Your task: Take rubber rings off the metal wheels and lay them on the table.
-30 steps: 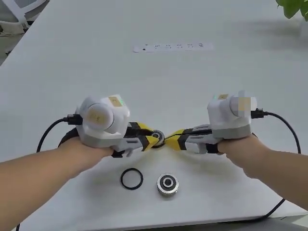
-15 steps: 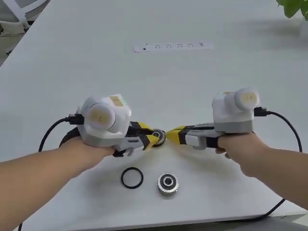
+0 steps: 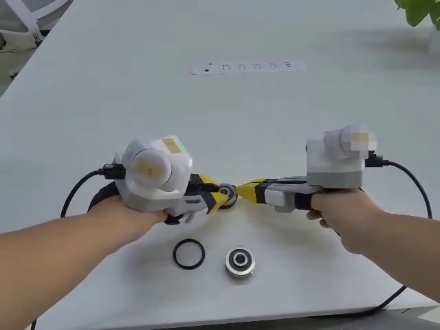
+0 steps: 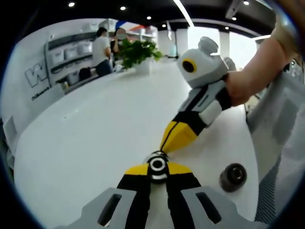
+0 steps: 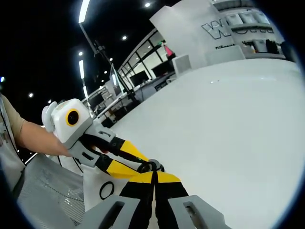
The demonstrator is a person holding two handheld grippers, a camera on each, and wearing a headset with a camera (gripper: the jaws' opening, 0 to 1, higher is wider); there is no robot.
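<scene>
From the headset, looked forward and down onto the white table [image 3: 227, 117], near enough to take in both grippers and forearms. From the left gripper [image 3: 218, 199], faced low across the table along its own jaws, hard up against the right gripper [image 4: 167, 142]; from the right, faced straight back the opposite way. Shared among all three: the metal wheel [image 3: 227, 195] at the meeting jaw tips.

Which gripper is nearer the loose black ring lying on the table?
Left: left gripper sits just behind the ring; right gripper is farther, off to its right.
</scene>
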